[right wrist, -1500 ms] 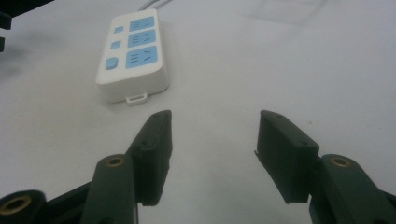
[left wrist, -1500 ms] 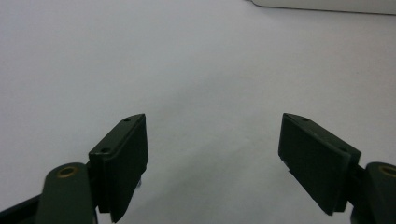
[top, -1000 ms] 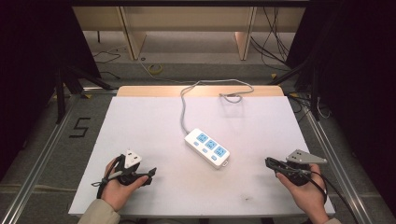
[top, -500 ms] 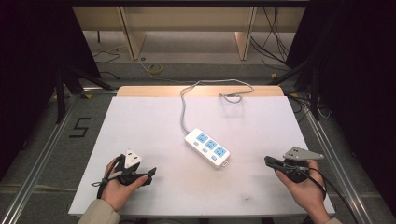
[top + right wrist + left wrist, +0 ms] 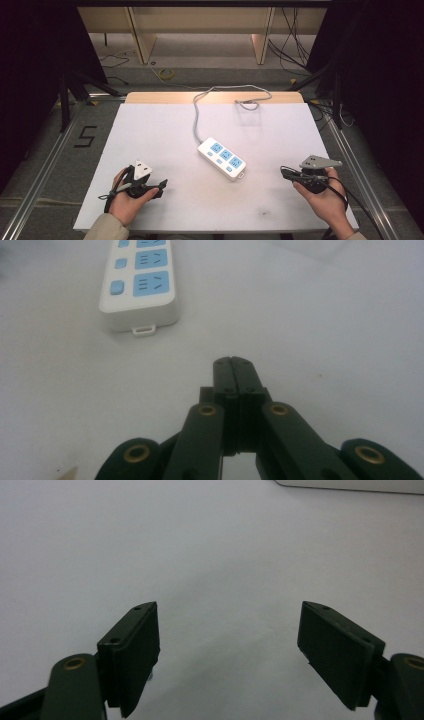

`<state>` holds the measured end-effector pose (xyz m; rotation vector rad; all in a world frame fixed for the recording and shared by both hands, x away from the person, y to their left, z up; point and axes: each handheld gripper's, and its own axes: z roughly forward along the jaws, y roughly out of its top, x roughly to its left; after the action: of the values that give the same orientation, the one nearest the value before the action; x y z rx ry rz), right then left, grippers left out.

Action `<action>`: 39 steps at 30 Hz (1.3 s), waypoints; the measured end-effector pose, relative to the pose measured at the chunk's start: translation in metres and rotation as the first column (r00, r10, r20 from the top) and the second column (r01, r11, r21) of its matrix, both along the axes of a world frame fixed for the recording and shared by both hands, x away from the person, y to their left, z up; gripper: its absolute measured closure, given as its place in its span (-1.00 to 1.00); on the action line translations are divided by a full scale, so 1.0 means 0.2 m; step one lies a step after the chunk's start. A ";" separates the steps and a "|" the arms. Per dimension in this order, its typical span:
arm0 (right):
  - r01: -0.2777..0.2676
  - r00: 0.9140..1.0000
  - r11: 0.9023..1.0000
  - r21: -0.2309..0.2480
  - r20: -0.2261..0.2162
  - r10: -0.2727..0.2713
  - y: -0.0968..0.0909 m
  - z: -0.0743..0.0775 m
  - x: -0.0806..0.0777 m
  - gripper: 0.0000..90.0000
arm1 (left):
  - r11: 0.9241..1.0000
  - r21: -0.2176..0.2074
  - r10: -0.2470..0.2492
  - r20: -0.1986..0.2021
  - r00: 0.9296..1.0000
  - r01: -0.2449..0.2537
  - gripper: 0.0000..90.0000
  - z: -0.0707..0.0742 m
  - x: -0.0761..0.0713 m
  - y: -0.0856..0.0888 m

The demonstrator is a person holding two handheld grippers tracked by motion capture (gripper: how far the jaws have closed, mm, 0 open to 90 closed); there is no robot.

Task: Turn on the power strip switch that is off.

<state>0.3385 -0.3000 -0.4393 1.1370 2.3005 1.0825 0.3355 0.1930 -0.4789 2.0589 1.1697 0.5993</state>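
- While both hands rest near the desk's (image 5: pixel 150 130) near edge in the high view, a white power strip (image 5: pixel 222 158) with blue sockets lies flat around the middle of the desk, set diagonally, and its grey cable (image 5: pixel 197 117) runs to the far edge and loops there. The left gripper (image 5: pixel 159 186) sits by the near left corner, the right gripper (image 5: pixel 285 173) by the near right corner, each held in a hand and well apart from the strip.
- Seen along the left gripper (image 5: pixel 228 645), its two black jaws stand wide apart over bare white surface, nothing between them; a sliver of the strip (image 5: pixel 350 484) shows at the top edge.
- Seen along the right gripper (image 5: pixel 234 371), the jaws are pressed together with nothing in them, tips pointing toward the strip's (image 5: pixel 137 282) end, which lies near but apart.
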 end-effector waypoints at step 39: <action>-0.002 0.993 0.999 -0.055 -0.117 -0.004 0.04 0.05 0.08 1.00 | 1.000 0.004 0.001 0.005 1.000 -0.001 -0.44 0.00 0.00 -0.01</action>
<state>0.3555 -0.2929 -0.4284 1.2098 2.4030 0.9702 0.3358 0.1905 -0.4793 2.0587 1.1678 0.6071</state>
